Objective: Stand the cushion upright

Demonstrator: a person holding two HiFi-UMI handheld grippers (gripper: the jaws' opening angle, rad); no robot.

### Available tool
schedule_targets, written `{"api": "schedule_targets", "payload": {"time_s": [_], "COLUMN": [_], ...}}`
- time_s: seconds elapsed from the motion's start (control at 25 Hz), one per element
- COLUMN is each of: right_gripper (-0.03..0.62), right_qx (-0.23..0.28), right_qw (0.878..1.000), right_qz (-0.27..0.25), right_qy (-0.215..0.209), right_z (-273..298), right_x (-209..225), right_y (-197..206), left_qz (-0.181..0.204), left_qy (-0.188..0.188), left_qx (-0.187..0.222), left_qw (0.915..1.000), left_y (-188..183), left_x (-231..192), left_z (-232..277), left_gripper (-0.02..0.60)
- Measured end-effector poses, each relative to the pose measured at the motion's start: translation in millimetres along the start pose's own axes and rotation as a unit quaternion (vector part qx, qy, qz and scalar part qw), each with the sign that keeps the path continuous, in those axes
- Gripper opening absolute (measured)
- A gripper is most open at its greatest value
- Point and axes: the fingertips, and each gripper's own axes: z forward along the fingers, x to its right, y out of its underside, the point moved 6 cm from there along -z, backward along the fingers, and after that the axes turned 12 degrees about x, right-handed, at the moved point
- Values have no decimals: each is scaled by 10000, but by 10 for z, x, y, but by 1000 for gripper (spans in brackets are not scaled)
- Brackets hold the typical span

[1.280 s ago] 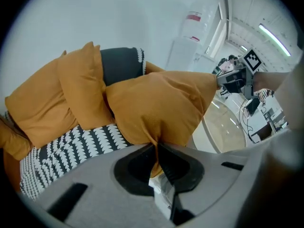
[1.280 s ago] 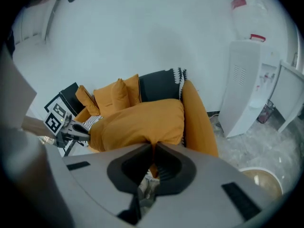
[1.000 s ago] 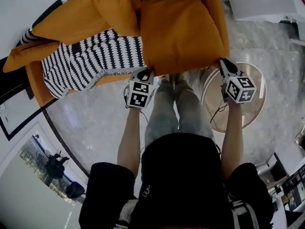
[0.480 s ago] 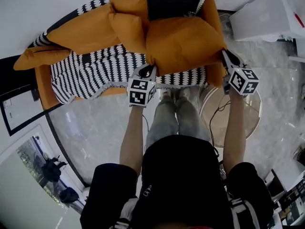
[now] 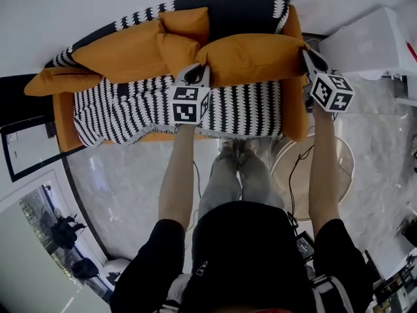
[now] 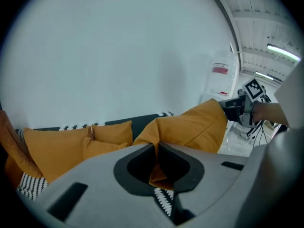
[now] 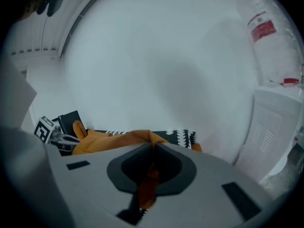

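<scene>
Orange cushion (image 5: 251, 59) held above the striped sofa seat (image 5: 150, 109), btwn both grippers: left gripper (image 5: 193, 77) pinches its left corner, right gripper (image 5: 311, 60) its right corner.

The cushion (image 5: 254, 57) over the sofa (image 5: 64, 119), more cushions (image 5: 124, 51) at its left, round table (image 5: 342, 162) in front

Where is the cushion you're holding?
In the head view the cushion is over the right half of the striped sofa, held between the left gripper and right gripper.
</scene>
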Motion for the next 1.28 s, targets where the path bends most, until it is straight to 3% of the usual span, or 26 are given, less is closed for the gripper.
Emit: {"api": "schedule_targets", "payload": {"time_s": [0.52, 1.0, 1.28], "right_gripper": [18, 18, 18], "right_qx": [-178, -164, -156], "right_qw": [9921, 9935, 9960], "right_qz": [-1176, -1004, -563], "right_qy": [406, 503, 672], "right_z": [989, 1834, 2002], "right_x": [278, 723, 858], "right_y": [-330, -393, -493], "left_qz": [606, 952, 548], "left_qy": [-594, -583, -528], "left_qx": [42, 54, 147], "left_qw": [9964, 9937, 9970], "left_y": [-571, -873, -932], "left_x": [-448, -809, -958], "left_z": [967, 1815, 2087], "left_gripper": [26, 26, 26]}}
